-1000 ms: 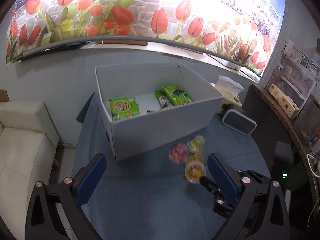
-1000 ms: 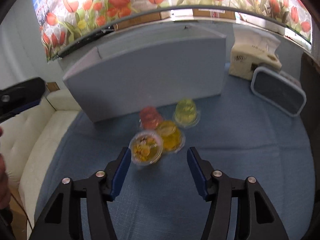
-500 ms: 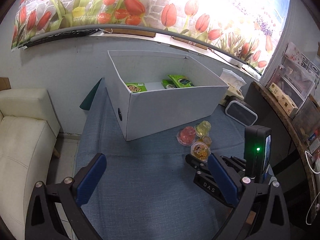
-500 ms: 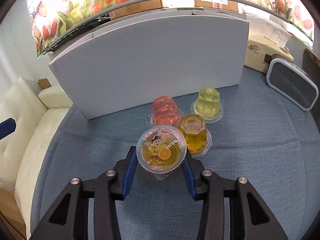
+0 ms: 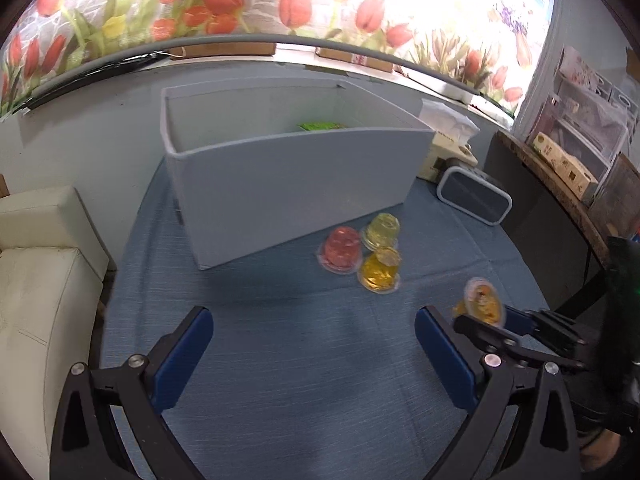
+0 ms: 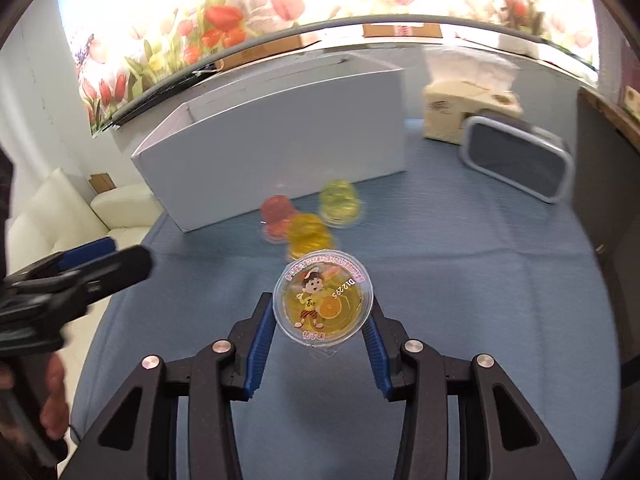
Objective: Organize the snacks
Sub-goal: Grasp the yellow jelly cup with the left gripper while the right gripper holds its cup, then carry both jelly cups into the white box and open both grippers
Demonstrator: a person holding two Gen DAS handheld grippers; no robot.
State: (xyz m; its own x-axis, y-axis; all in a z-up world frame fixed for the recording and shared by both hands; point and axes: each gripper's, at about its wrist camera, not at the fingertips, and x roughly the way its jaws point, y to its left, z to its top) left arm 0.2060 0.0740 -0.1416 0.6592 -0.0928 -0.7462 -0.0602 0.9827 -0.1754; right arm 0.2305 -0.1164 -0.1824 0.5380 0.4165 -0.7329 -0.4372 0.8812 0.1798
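My right gripper (image 6: 322,332) is shut on an orange jelly cup (image 6: 323,301) with a cartoon lid and holds it above the blue tablecloth; the cup also shows in the left wrist view (image 5: 482,301). Three jelly cups stand by the white box (image 5: 288,176): red (image 5: 342,247), pale yellow (image 5: 383,231), amber (image 5: 380,270). They show blurred in the right wrist view: red (image 6: 278,212), pale yellow (image 6: 340,200), amber (image 6: 308,236). A green snack bag (image 5: 322,125) shows inside the box. My left gripper (image 5: 314,344) is open and empty above the cloth.
A grey speaker (image 5: 474,198) and a tissue box (image 5: 444,148) stand right of the white box. A dark shelf (image 5: 560,184) with boxes lines the right edge. A white sofa (image 5: 44,272) stands left of the table. The left gripper's body (image 6: 72,280) reaches in at the left.
My right gripper closed on the cartoon-lid jelly cup and lifted it back away from the other three. My left gripper dropped lower, nearer the table.
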